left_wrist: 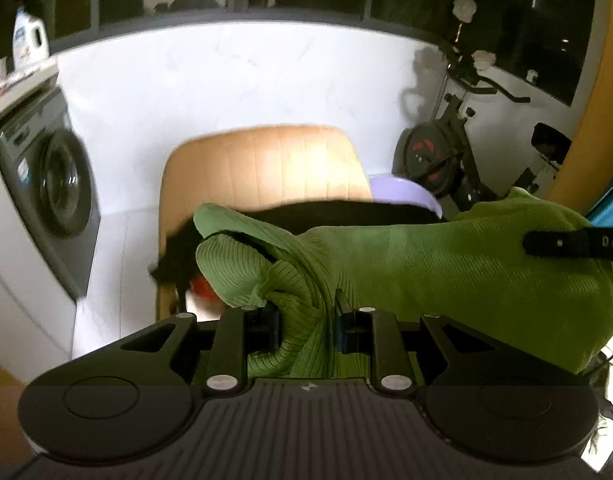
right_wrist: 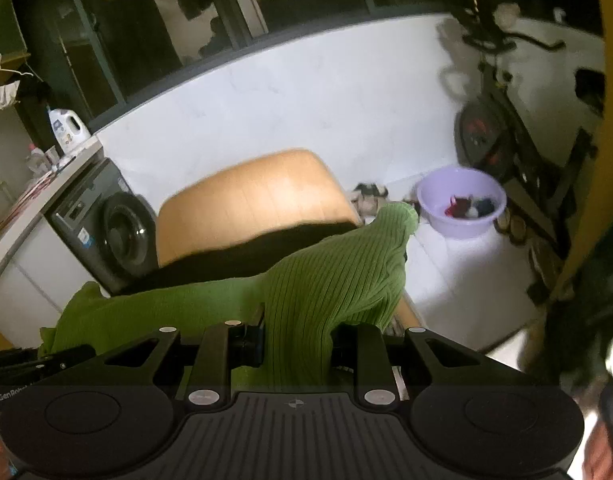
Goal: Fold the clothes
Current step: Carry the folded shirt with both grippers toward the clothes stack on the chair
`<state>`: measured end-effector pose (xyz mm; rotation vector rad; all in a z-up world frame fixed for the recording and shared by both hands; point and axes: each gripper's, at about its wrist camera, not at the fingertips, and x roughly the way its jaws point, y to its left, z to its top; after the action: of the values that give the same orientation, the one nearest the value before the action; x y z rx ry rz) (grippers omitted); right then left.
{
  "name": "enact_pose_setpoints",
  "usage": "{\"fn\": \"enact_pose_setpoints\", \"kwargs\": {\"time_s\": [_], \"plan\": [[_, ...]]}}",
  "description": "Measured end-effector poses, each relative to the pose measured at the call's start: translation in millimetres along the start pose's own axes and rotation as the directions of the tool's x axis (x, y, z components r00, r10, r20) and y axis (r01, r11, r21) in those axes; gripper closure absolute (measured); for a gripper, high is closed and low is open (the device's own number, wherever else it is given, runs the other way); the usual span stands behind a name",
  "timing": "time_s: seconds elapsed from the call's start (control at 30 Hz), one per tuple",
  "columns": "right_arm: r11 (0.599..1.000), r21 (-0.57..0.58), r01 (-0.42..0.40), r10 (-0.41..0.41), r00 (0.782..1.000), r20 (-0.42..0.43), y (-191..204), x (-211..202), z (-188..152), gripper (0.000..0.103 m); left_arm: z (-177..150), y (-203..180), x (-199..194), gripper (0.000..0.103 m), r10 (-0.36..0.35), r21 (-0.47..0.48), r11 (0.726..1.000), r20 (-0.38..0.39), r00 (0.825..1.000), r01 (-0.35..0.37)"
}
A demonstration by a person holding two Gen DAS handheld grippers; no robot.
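While clamped, green sweater (left_wrist: 446, 264), tan table (left_wrist: 266, 164).

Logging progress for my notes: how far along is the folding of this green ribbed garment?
Early. Done: the green garment is picked up. In hand: left hand-held gripper and right hand-held gripper both clamp it, lifted above the tan table. Left: no neat fold shows yet; black clothing lies there unfolded.

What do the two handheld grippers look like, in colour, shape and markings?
Both the left gripper and the right gripper are matte black. Each has a wide ribbed base with a round disc at either end, silver screw heads, angled arms with triangular cut-outs, and blue pads on the fingers. White lettering starting "GenRobot" shows on the other gripper's body at the right view's left edge.
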<state>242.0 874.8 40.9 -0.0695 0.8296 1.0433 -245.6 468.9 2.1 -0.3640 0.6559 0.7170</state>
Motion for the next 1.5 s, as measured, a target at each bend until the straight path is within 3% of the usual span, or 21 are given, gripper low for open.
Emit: {"fn": "enact_pose_setpoints", "kwargs": {"time_s": [0.33, 0.6, 0.9, 1.5], "plan": [[0.998, -0.06, -0.021, 0.023, 0.999, 0.024, 38.5, 50.6, 66.6, 0.082, 51.7, 43.4, 22.6, 0.079, 0.008, -0.022, 1.0, 0.063, 0.998, -0.007], [0.992, -0.115, -0.046, 0.05, 0.998, 0.031, 61.2, 92.3, 114.0, 0.082, 72.6, 60.2, 48.5, 0.079, 0.059, -0.063, 0.996, 0.044, 0.997, -0.056], [0.986, -0.131, -0.103, 0.103, 0.995, -0.003, 61.3, 147.0, 157.5, 0.082, 100.1, 70.9, 76.7, 0.079, 0.113, -0.101, 0.989, 0.027, 0.993, -0.11], [0.981, -0.101, -0.167, 0.161, 0.985, -0.062, 42.8, 188.8, 165.9, 0.082, 89.7, 76.1, 92.1, 0.079, 0.132, -0.182, 0.974, -0.037, 0.991, -0.137]]}}
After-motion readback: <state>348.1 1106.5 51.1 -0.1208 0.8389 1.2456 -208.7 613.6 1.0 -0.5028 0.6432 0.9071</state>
